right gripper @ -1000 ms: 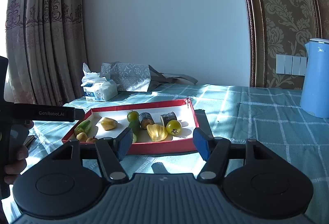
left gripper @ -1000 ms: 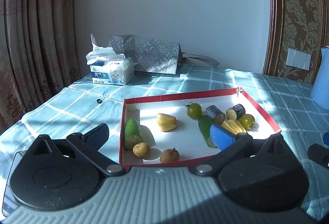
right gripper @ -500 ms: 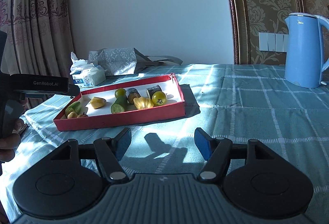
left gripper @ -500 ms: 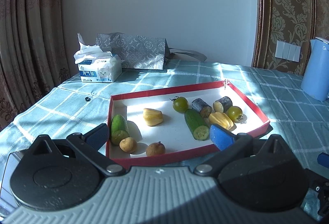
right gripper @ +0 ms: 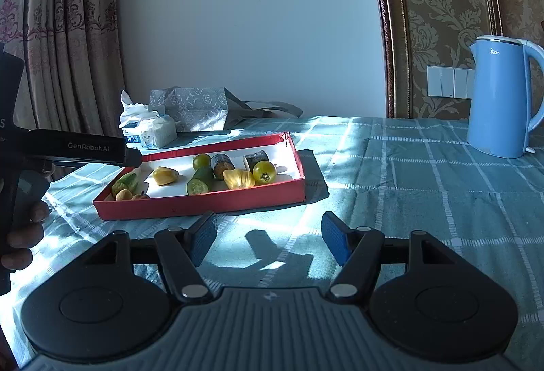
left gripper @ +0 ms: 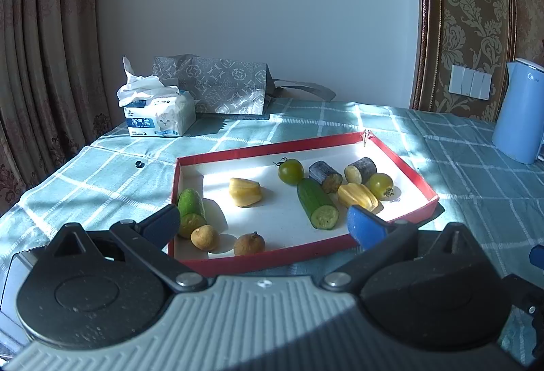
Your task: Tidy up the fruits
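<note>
A red-rimmed white tray (left gripper: 404, 160) (right gripper: 204, 201) on the checked cloth holds two cucumber pieces (left gripper: 318, 202) (left gripper: 191, 211), two yellow jackfruit pieces (left gripper: 244, 191) (left gripper: 357, 196), two green tomatoes (left gripper: 290, 171) (left gripper: 380, 185), two dark sugarcane chunks (left gripper: 325, 175) (left gripper: 361, 169) and two small brown longans (left gripper: 204, 237) (left gripper: 249, 243). My left gripper (left gripper: 265, 223) hovers open at the tray's near edge, empty. My right gripper (right gripper: 268, 236) stands open over bare cloth to the right of the tray, nothing between its fingers.
A tissue box (left gripper: 158, 116) and a grey patterned bag (left gripper: 221, 87) sit at the table's back. A blue kettle (right gripper: 496, 99) stands at the right. A person's hand (right gripper: 20, 231) holds the left gripper's handle. A phone-like slab (left gripper: 17, 282) lies near left.
Both views now sit further from the tray, which looks smaller. In the right wrist view the tray has shifted left and the kettle has come fully into sight.
</note>
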Demonstrator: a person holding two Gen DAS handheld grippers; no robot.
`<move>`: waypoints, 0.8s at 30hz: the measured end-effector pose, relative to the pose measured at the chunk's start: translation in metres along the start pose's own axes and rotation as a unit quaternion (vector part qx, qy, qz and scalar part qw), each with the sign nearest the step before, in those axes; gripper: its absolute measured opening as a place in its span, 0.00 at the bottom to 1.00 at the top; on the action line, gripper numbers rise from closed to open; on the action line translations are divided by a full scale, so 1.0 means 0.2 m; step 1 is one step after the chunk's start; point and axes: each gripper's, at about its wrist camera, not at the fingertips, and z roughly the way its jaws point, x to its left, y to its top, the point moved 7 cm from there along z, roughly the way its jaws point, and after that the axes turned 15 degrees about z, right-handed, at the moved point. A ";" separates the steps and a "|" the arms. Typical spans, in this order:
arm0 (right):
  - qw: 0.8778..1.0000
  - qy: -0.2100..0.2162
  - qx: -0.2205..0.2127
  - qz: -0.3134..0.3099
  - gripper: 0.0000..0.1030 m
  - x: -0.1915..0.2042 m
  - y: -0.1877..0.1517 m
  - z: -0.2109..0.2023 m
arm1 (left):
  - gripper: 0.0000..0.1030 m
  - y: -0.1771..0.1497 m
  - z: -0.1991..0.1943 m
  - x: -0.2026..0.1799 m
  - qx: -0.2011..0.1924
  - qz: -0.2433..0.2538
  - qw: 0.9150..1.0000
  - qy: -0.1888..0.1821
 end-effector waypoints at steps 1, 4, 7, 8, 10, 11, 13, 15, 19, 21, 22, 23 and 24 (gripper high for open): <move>1.000 0.001 0.000 -0.001 0.65 0.01 0.00 0.00 | 1.00 0.00 0.00 0.00 0.000 0.000 1.000 -0.001; 1.000 0.010 0.002 -0.014 0.65 0.05 -0.01 -0.01 | 1.00 0.00 0.00 -0.01 0.000 -0.004 1.000 -0.008; 0.999 0.024 0.005 -0.035 0.65 0.11 -0.01 -0.01 | 1.00 0.00 -0.01 -0.02 -0.003 -0.004 1.000 -0.016; 0.999 0.028 0.007 -0.040 0.65 0.12 -0.02 -0.01 | 1.00 0.00 -0.02 -0.03 -0.004 -0.001 1.000 -0.017; 0.998 0.043 0.016 -0.053 0.65 0.16 -0.02 -0.01 | 1.00 -0.01 -0.03 -0.04 -0.005 0.004 1.000 -0.019; 0.997 0.051 0.020 -0.059 0.65 0.18 -0.01 0.00 | 1.00 -0.01 -0.04 -0.05 -0.007 0.007 1.000 -0.020; 0.995 0.064 0.027 -0.072 0.65 0.21 0.00 0.00 | 1.00 -0.02 -0.05 -0.06 -0.008 0.009 1.000 -0.021; 0.994 0.070 0.029 -0.078 0.65 0.22 0.00 -0.01 | 1.00 -0.04 -0.05 -0.06 -0.006 0.010 1.000 -0.022; 0.994 0.070 0.028 -0.082 0.65 0.23 0.01 -0.01 | 1.00 -0.06 -0.06 -0.06 -0.003 0.009 1.000 -0.022; 0.994 0.070 0.027 -0.080 0.65 0.23 0.02 -0.02 | 1.00 -0.07 -0.06 -0.06 -0.002 0.008 1.000 -0.021; 0.994 0.070 0.026 -0.079 0.65 0.23 0.02 -0.02 | 1.00 -0.08 -0.06 -0.06 -0.001 0.009 1.000 -0.019; 0.994 0.070 0.025 -0.080 0.65 0.24 0.02 -0.02 | 1.00 -0.08 -0.06 -0.06 -0.001 0.010 1.000 -0.019; 0.994 0.071 0.024 -0.081 0.65 0.24 0.02 -0.02 | 1.00 -0.08 -0.07 -0.06 -0.001 0.011 1.000 -0.018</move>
